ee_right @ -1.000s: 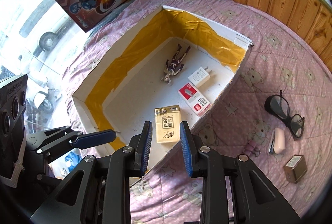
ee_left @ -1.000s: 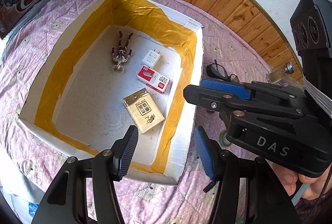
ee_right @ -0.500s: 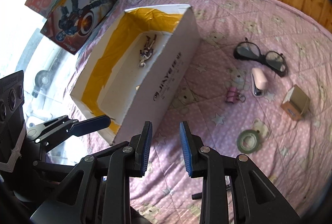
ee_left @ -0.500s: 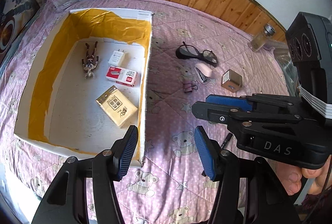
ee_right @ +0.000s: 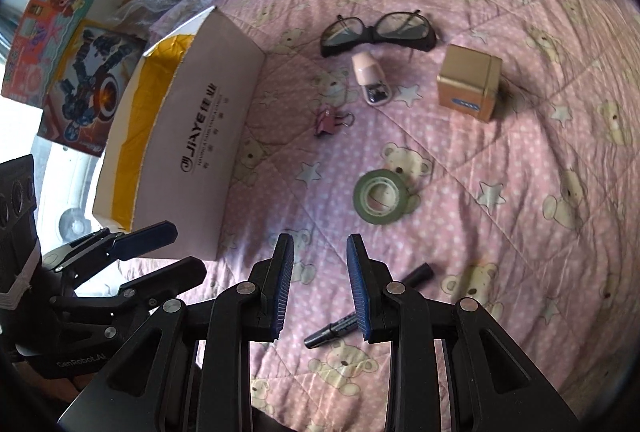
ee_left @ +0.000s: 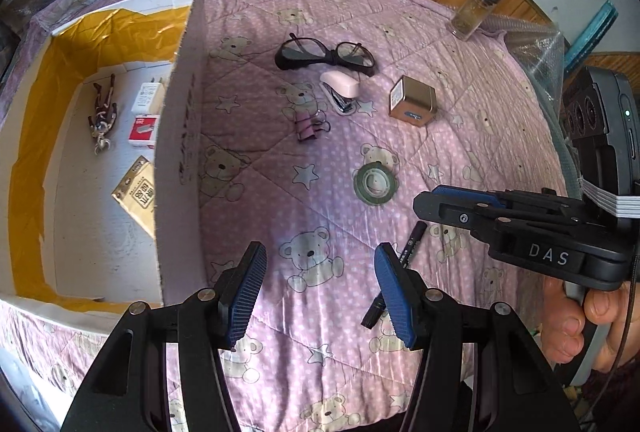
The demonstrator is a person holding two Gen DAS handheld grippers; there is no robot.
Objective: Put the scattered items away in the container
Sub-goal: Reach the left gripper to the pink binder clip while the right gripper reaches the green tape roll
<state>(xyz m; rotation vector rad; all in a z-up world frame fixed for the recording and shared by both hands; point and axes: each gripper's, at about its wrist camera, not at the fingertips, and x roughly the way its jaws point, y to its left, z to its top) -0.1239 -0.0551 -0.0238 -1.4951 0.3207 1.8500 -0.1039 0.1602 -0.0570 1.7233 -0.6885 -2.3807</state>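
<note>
A white cardboard box (ee_left: 176,136) lined with yellow tape stands on the left and holds a figurine (ee_left: 102,108), a white charger (ee_left: 146,98), a red pack (ee_left: 142,130) and a yellow packet (ee_left: 138,192). On the pink bedcover to its right lie black glasses (ee_right: 376,28), a pink stapler (ee_right: 370,74), a pink binder clip (ee_right: 328,120), a brown cube box (ee_right: 468,82), a green tape roll (ee_right: 380,201) and a black marker (ee_right: 340,324). My left gripper (ee_left: 320,256) is open and empty, hovering beside the marker (ee_left: 408,252). My right gripper (ee_right: 320,244) is open and empty, just short of the tape roll (ee_left: 375,183).
A glass jar (ee_left: 474,10) stands at the bedcover's far right, near the wooden wall panelling. Bubble wrap (ee_left: 532,48) lies at the right edge. Two toy boxes (ee_right: 80,80) lean beyond the cardboard box (ee_right: 200,136). A hand (ee_left: 588,328) holds the right gripper's handle.
Both cameras have swung right, away from above the box and over the scattered items. The jaws of both grippers keep the same gap, and nothing was picked up.
</note>
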